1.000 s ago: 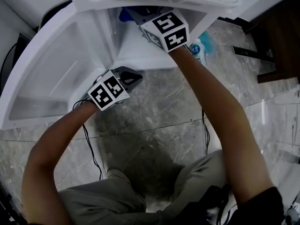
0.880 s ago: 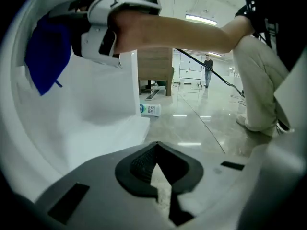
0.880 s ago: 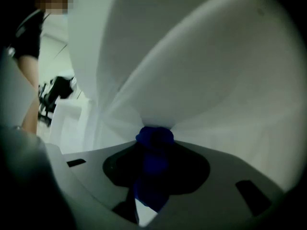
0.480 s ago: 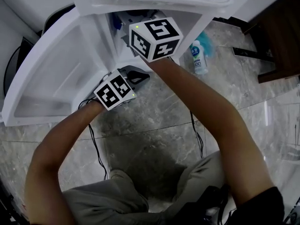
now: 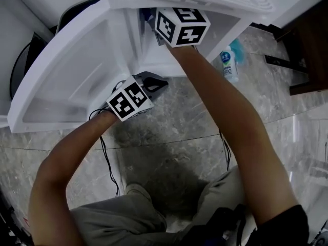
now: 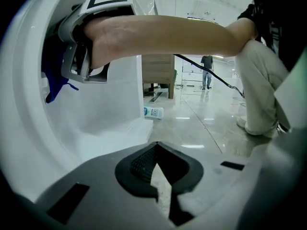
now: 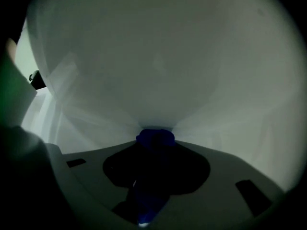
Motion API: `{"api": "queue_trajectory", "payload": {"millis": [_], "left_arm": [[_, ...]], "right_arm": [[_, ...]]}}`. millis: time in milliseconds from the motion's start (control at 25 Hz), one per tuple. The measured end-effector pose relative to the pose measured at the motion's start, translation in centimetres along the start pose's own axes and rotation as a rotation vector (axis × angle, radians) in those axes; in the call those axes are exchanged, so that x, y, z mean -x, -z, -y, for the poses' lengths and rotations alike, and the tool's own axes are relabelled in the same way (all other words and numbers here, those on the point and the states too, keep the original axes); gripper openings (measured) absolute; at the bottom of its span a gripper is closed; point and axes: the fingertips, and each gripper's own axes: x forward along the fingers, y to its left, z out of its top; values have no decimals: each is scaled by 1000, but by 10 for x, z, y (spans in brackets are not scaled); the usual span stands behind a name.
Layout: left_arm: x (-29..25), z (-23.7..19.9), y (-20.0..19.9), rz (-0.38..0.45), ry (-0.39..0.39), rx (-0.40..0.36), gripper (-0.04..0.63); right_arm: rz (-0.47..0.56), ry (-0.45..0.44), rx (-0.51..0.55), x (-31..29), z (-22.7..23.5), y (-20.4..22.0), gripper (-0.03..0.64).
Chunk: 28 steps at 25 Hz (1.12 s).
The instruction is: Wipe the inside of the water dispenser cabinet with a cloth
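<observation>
- Pressing a bunched blue cloth [image 7: 154, 137] toward the cabinet's [image 7: 158, 56] smooth white inner wall, your right tool [image 7: 151, 169] is clenched on the soft fabric, deep in the dim interior.
- Your left tool [image 6: 158, 176] is clamped together on nothing, beside the open door's [image 5: 61, 76] glossy moulded panel.
- Risk: dragging hard on the slick wall could pull the cloth out.
- Risk: your forearm could knock the door edge.
- A small white bottle [image 5: 229, 65] lies on the polished stone floor [image 5: 169, 137].

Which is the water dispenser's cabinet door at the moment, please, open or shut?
Open: the door stands swung out leftward, and the right arm reaches into the cabinet.
</observation>
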Motion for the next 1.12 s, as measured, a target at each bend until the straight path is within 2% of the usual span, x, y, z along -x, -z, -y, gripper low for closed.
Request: {"api": "queue_trajectory", "payload": {"millis": [240,480,680,800,920,1120], "left_arm": [[-7,-4,-11,18,0,-9,6],[-8,1,-31,68,11,-2,6],[-2,1,-8,36,-3,14,6],[-5,2,-3,27,3,10,6],[-8,3,-10,41,10,9,6],[-9,4,-23,64,5,7,6]], "right_arm": [[11,-31,53,17,-17,-5,112],[9,-8,58,-5,3,0,112],[24,-16,32,-1,-1,0,112],[12,-41,82,14,-14,-2,112],[-11,-18,128,15,-15,-3,112],[-59,62,107,-6,6,6,112]]}}
